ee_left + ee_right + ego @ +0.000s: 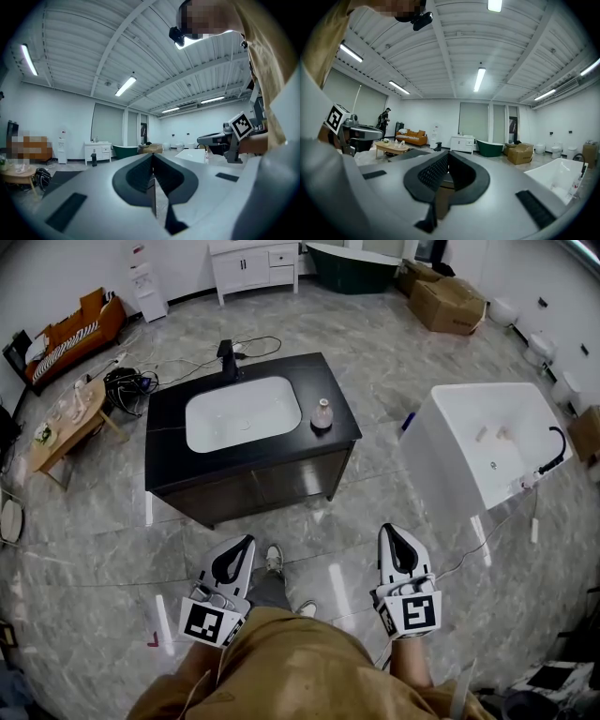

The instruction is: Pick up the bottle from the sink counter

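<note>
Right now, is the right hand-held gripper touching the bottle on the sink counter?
Apart. The head view shows bare floor between the right hand-held gripper and the bottle on the sink counter.

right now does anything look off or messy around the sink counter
Only the loose cables tangled on the floor by the sink counter, which look like a trip risk. The bottle stands upright, nothing spilled.

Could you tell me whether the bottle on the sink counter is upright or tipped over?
Upright: the bottle stands on its base on the counter, narrow neck on top.
</note>
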Demonstrator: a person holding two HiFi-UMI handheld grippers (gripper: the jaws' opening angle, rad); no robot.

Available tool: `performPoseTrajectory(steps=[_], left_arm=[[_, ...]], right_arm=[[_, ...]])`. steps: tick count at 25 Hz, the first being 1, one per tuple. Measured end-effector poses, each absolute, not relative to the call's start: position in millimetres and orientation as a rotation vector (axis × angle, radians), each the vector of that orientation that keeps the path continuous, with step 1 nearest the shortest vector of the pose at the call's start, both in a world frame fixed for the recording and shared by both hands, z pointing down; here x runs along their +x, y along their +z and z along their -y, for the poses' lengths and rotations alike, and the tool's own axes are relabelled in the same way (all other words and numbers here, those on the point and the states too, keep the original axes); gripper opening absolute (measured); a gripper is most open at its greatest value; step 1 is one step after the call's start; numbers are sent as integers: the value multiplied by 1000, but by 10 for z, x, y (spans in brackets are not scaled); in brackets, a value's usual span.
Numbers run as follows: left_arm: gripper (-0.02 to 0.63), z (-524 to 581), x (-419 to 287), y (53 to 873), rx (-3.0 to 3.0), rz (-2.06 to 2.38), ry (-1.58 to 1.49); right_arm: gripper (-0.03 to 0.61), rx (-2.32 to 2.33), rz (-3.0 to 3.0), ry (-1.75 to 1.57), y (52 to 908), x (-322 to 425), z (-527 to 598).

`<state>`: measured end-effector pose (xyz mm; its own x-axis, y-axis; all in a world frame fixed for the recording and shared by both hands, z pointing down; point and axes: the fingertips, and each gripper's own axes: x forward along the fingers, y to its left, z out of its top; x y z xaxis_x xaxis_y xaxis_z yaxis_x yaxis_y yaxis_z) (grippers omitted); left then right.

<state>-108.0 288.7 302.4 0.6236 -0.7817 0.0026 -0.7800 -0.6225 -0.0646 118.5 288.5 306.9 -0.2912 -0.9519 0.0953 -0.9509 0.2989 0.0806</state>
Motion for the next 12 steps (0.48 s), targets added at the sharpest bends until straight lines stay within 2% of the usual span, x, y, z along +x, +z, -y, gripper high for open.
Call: performPoseTrajectory(steps=[12], left_arm=[[3,-1722,-941,3144,-2853,-1258,3]], right_arm=[[3,1847,2307,27,3142,1342,-2005]])
